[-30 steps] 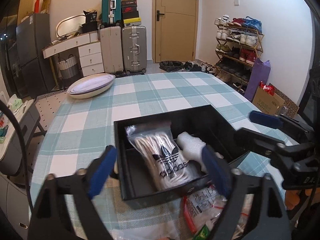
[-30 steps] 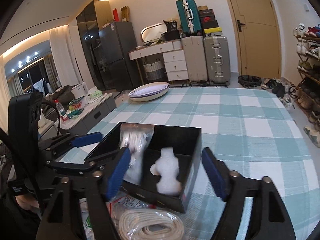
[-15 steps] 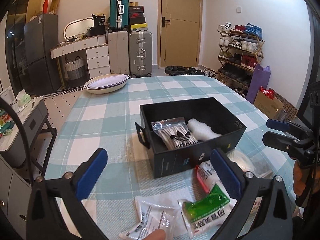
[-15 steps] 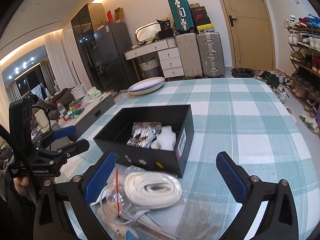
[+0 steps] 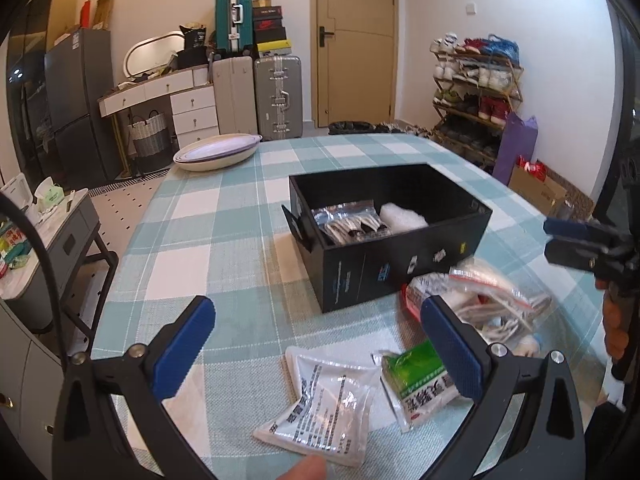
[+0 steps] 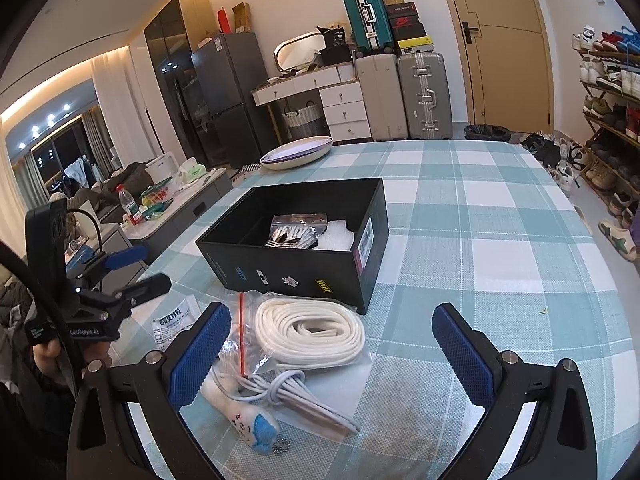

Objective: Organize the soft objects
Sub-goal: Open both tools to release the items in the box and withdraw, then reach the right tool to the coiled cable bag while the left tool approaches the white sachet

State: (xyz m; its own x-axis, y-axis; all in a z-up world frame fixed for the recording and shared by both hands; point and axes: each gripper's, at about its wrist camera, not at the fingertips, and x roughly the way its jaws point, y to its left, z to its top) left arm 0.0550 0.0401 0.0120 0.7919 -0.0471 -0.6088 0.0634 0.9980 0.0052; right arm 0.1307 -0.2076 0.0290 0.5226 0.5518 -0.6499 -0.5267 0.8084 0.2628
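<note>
Both claws stood spread and empty: left gripper (image 5: 318, 344) over the white sachet (image 5: 326, 404), right gripper (image 6: 330, 344) beside the coiled white cord (image 6: 310, 330).

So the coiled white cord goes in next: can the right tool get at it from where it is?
Probably yes: the right tool is open, and the coiled white cord lies uncovered just ahead between its fingers.

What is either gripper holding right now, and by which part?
Nothing is held. The left gripper and right gripper both stand wide open above the checked tablecloth, with no packet pressed between their pads.
</note>
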